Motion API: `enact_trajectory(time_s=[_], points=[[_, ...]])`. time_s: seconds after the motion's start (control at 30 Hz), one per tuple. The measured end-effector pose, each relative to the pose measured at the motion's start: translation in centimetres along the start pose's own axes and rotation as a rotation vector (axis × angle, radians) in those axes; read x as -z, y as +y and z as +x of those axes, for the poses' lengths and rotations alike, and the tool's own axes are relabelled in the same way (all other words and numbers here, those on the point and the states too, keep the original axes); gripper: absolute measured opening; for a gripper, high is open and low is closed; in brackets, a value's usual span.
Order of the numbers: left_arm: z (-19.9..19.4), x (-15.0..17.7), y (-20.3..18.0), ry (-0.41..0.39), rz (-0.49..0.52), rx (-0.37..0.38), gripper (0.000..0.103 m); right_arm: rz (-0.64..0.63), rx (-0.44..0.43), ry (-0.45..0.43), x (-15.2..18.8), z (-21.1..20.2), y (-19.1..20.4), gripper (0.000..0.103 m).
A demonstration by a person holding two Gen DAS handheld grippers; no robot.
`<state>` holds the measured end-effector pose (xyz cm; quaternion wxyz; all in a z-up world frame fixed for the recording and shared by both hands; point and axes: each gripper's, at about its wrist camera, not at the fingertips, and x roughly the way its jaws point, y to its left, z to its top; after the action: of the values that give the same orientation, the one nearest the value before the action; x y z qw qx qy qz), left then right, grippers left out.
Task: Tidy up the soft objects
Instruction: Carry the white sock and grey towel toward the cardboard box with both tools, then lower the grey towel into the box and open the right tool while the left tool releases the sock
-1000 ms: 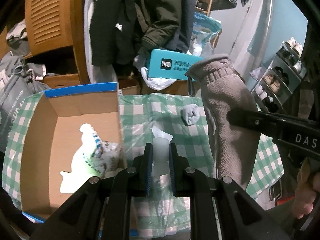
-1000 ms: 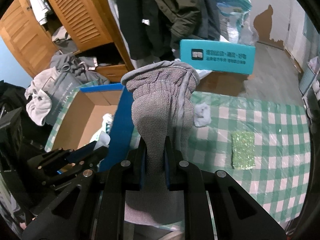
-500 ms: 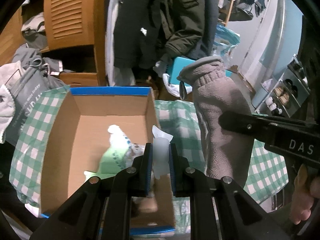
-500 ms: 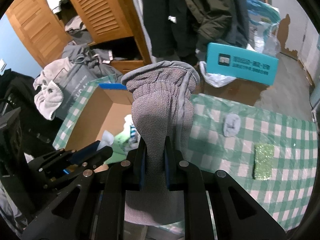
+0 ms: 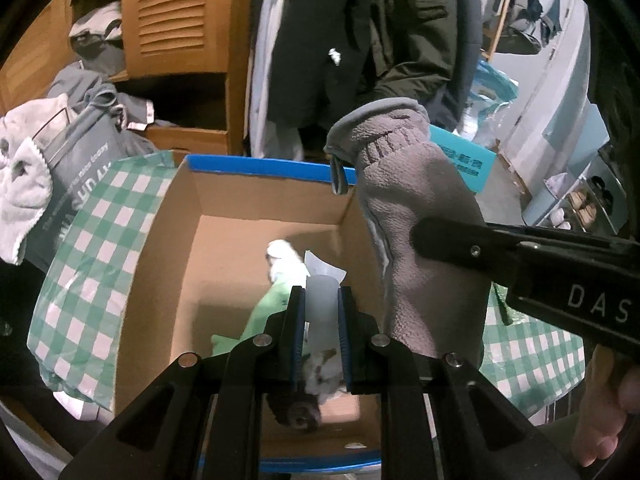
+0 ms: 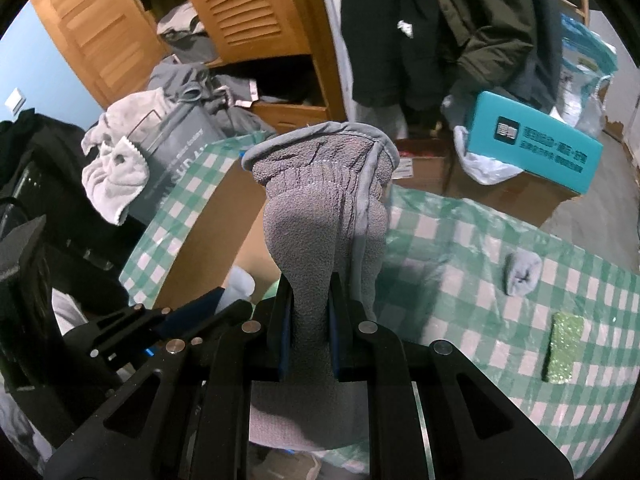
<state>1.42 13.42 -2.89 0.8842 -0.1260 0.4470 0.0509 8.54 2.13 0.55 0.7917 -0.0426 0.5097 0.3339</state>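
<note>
The left hand-held gripper (image 5: 322,322) was pinching a pale, whitish soft item (image 5: 320,300), its jaws pressed in on it, and it hung over the open cardboard box (image 5: 168,264) at the left of the worktop (image 6: 460,240). What that item was could not be told; it looked like thin plastic or cloth. The right hand-held gripper (image 6: 308,320) was clamped on a grey fleece glove (image 6: 320,216), which stood cuff-up between its jaws, just right of the box's right wall in the left wrist view.

Inside the box a light green and white soft thing (image 5: 276,284) already lay on the floor of it, near the right wall, so at least one piece seemed to be put away. Below the left jaws something white and dark showed too, too blurred to name.

Out on the green checked cloth of the worktop, to the right and well apart from the box, a small grey balled sock (image 6: 522,274) and a glittery green sponge (image 6: 562,348) were lying loose, the sponge nearer than the sock.

By my judgement the job was roughly at its middle: one thing boxed, two held and close to being dropped in, and two more left to fetch from the right side.
</note>
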Motion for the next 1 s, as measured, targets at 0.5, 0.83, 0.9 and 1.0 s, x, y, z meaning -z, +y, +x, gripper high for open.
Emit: enact_trajectory(time_s=[0.5,0.83,0.9,1.0], points=[[1.0,0.2,4.1,0.026,-0.057,-0.044,0.016,-0.041,-0.015,0.072,-0.4,4.2,2.7,0.013],[1.1,0.6,4.1,0.019,-0.047,-0.093,0.046,-0.024,-0.005,0.072,-0.4,4.3,2.6,0.042],[1.1,0.6,4.0,0.016,-0.038,-0.096,0.053,-0.014,-0.001,0.065,-0.4,4.0,2.1,0.047],[1.1,0.6,3.7,0.016,-0.034,-0.091,0.054,-0.003,0.008,0.059,-0.2,3.5,1.5,0.05]])
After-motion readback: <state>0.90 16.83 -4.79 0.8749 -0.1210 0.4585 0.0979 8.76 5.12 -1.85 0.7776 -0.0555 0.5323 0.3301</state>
